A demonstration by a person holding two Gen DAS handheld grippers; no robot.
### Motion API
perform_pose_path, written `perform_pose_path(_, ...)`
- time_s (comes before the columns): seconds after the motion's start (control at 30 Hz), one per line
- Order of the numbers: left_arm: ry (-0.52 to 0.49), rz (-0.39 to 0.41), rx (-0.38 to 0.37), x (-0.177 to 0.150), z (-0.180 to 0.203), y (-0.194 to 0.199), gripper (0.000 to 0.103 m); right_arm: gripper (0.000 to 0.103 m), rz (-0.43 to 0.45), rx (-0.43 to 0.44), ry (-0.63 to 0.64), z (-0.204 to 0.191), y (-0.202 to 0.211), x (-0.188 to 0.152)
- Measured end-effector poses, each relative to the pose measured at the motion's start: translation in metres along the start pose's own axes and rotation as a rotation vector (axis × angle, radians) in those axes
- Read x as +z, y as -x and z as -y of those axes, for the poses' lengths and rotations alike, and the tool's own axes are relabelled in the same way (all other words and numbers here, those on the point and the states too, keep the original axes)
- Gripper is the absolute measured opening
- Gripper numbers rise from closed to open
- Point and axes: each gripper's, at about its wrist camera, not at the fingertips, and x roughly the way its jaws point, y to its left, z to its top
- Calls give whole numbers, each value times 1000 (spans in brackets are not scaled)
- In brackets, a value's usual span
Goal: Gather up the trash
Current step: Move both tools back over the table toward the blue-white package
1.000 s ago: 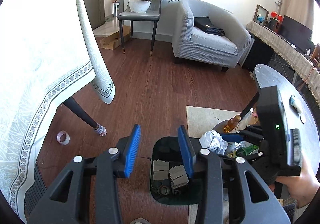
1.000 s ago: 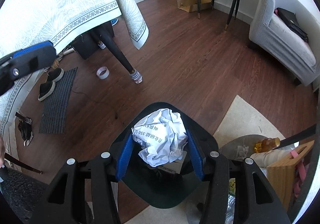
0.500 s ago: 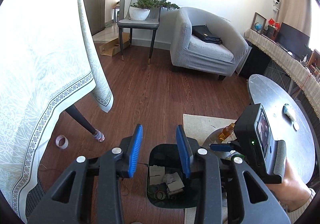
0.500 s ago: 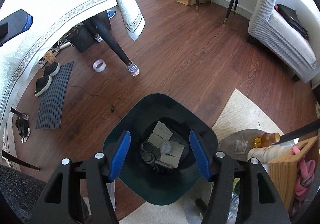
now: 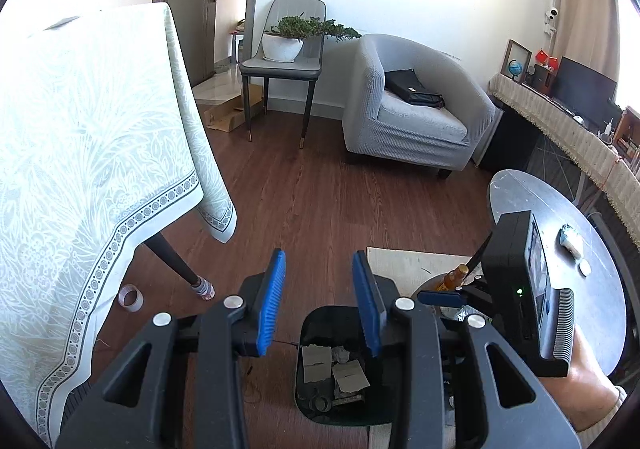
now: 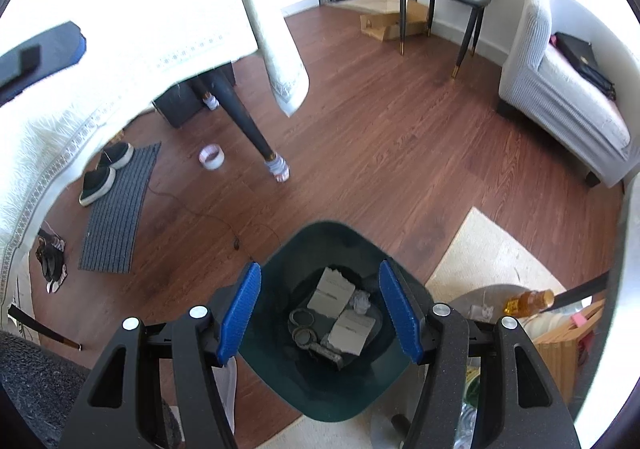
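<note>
- Right gripper [image 6: 320,309]: jaws spread wide, nothing between the blue pads [image 6: 239,311]. It hangs directly over the dark green trash bin [image 6: 276,377].
- Bin contents, seen from the right wrist: torn grey cardboard pieces [image 6: 331,291], a small crumpled white paper ball [image 6: 361,301], and a couple of ring-shaped items [image 6: 303,327] on the bottom.
- Left gripper [image 5: 320,303]: jaws also apart and empty. In its own view the trash bin [image 5: 310,405] sits below and slightly to the right of the fingers, on the wood floor [image 5: 320,201].
- The right gripper's body [image 5: 520,289] shows at the right edge of the left wrist view, held by the person's hand [image 5: 588,381], beside a round grey table [image 5: 560,201].
- On that table: a small crumpled wrapper [image 5: 570,239].
- Roll of clear tape [image 6: 211,157] lies on the floor just beside a dark table leg [image 6: 244,121], under the hanging pale tablecloth [image 6: 276,49].
- An amber bottle [image 6: 528,299] lies just to the right of the bin, near a wooden holder [image 6: 560,349].
- Pair of shoes [image 6: 105,173] rests at the end of a ribbed grey mat [image 6: 116,209].
- Grey armchair [image 5: 412,109] with a black bag [image 5: 412,89] on its seat stands well apart, by the far wall.
</note>
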Motion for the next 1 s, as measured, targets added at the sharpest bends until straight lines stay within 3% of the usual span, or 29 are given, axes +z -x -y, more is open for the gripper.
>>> perform_pose_path(0.47,-9,35,12,12,14,6,37,63,185,-44,-15,15,64,8)
perform_pose_path(0.73,-37,27,-17,15,49,-4,38,64,233,-105,-33,40,96,-8)
perform_pose_path(1.0,-84,1,-48,13,92,-21,45,65,268,-158,-63,69,127,-30)
